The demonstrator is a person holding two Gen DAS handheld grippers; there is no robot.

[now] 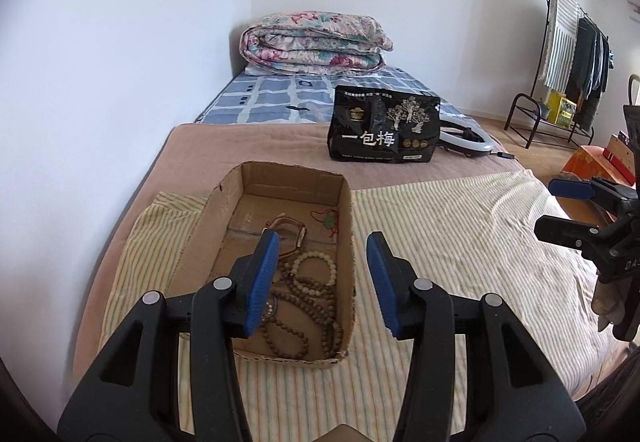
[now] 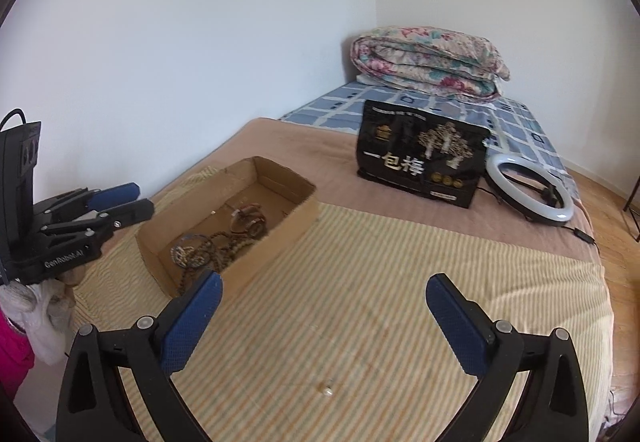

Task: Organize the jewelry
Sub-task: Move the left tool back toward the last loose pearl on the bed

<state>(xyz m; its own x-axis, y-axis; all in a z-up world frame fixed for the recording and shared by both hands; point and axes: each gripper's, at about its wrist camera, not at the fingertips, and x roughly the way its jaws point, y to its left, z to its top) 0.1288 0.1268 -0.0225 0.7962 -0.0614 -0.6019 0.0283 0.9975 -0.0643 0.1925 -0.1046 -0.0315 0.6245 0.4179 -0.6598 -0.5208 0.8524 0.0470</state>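
Note:
An open cardboard box (image 1: 346,202) lies on the striped cloth on the bed; it also shows in the right wrist view (image 2: 280,242). Inside it lie brown bead strands (image 1: 304,306), a pale bead bracelet (image 1: 316,274), a rose-gold bangle (image 1: 294,238) and a green pendant on red cord (image 1: 329,222). My left gripper (image 1: 323,242) is open and empty, hovering over the box's right wall. My right gripper (image 2: 322,286) is open and empty above the striped cloth, right of the box. A small pale bead (image 2: 328,391) lies on the cloth between its fingers.
A black snack bag (image 1: 382,130) stands behind the box, with a white ring light (image 2: 528,190) beside it. A folded floral quilt (image 1: 316,44) sits at the bed's far end. A clothes rack (image 1: 568,54) stands at the right. The wall borders the bed's left side.

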